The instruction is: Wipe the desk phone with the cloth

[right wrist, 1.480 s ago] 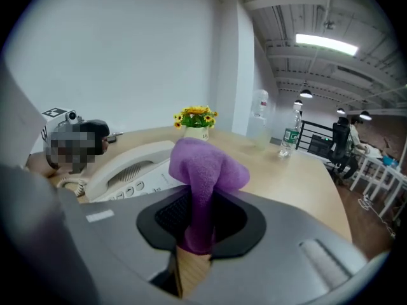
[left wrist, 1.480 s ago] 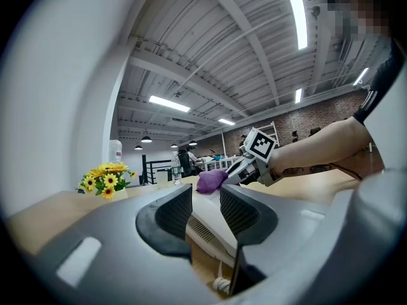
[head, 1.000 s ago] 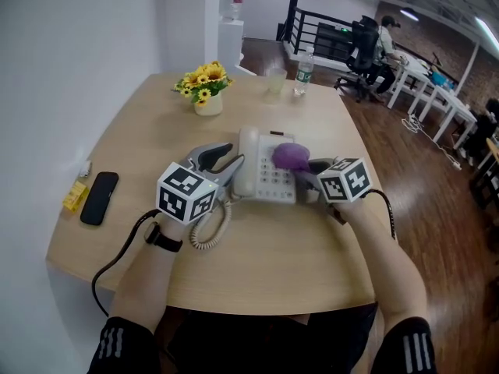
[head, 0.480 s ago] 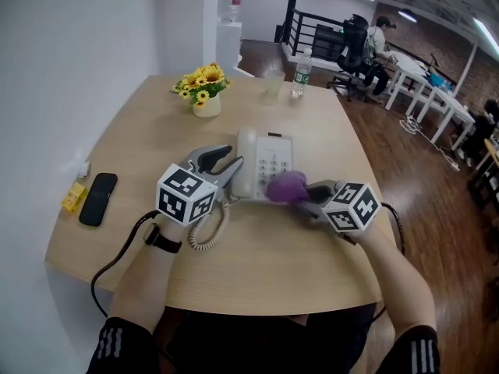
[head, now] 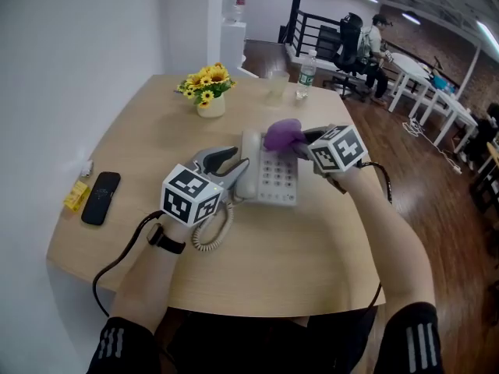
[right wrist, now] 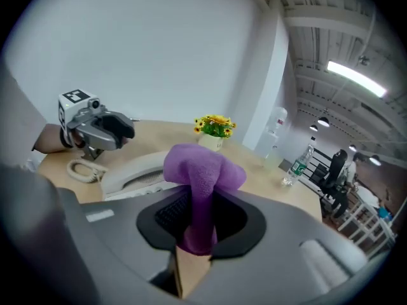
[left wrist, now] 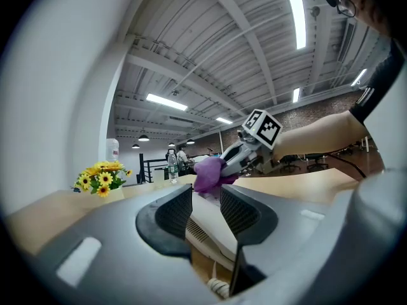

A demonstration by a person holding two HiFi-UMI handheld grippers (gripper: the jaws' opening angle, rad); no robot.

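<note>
Phone: white desk phone (head: 269,179) lies mid-worktop, keypad up, handset resting along its left side.
Cloth: purple cloth (head: 282,135), bunched into a ball at the phone's far edge; whether it touches the casing or hangs just over it cannot be told.
Right tool: right tool (head: 296,141) is pinching the cloth, with a fold running down between the jaws and the ball bulging past the tips.
Left tool: left tool (head: 232,164) has its jaws spread with nothing pinched. The tips sit just beside the handset, probably to steady the phone.
Cord: coiled cord (head: 209,231) loops on the worktop (head: 273,263) below the left tool.
Farther off: flower pot (head: 206,92), cup (head: 274,84) and water bottle (head: 306,75) stand well beyond the phone; a black mobile (head: 100,197) lies near the left edge.
Risk, handset: a hard sideways wipe could knock the handset off its rest, since the left tool only stands beside it.
Risk, phone: the light casing may slide across the worktop if the wipe drags it.
Risk, cloth: only a thin fold is gripped, so friction on the keys could pull it free.
Risk, coverage: a tight ball may skip the gaps between the buttons.
</note>
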